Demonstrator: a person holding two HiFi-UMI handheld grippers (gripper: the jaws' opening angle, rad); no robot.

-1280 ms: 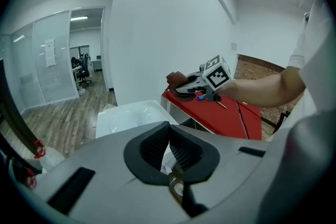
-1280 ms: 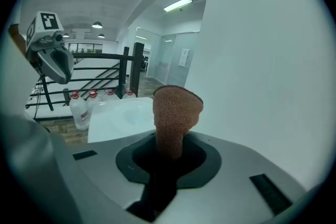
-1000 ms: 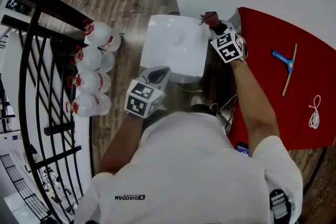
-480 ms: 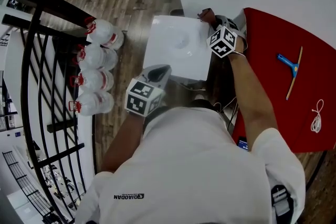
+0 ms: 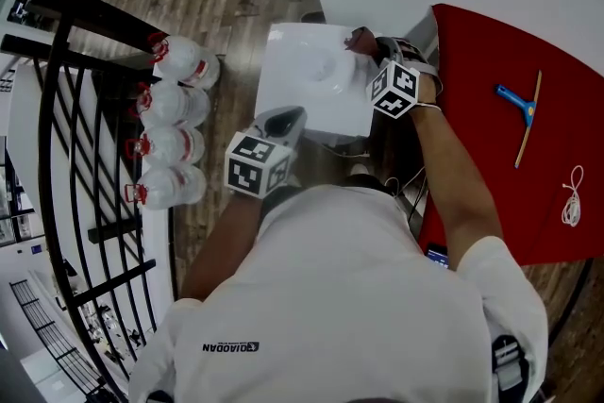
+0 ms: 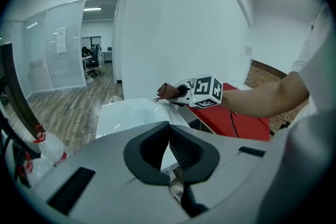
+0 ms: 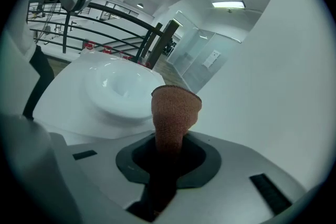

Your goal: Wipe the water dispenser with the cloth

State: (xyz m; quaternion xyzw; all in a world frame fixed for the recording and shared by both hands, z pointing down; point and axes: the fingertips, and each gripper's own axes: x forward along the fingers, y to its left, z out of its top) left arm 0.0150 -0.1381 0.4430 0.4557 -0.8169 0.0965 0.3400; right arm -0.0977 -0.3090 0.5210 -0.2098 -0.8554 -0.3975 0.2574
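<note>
The water dispenser's white top (image 5: 307,85) with its round recess (image 7: 118,86) lies below me. My right gripper (image 5: 370,45) is shut on a reddish-brown cloth (image 7: 176,110), which sticks up from the jaws over the top's far right corner (image 5: 359,40). In the left gripper view the same cloth (image 6: 168,91) shows beside the right gripper's marker cube (image 6: 207,92). My left gripper (image 5: 286,120) hangs at the dispenser's near edge, its jaws shut with nothing between them (image 6: 169,128), and it does not touch the cloth.
Several water bottles (image 5: 170,123) with red caps lie on the wooden floor to the left, by a black railing (image 5: 61,109). A red table (image 5: 481,146) to the right carries a blue squeegee (image 5: 517,113) and a white cord (image 5: 568,198). A white wall stands behind the dispenser.
The right gripper has moved left with the cloth, from the dispenser's far right corner inward over the top. The left gripper has barely moved.
</note>
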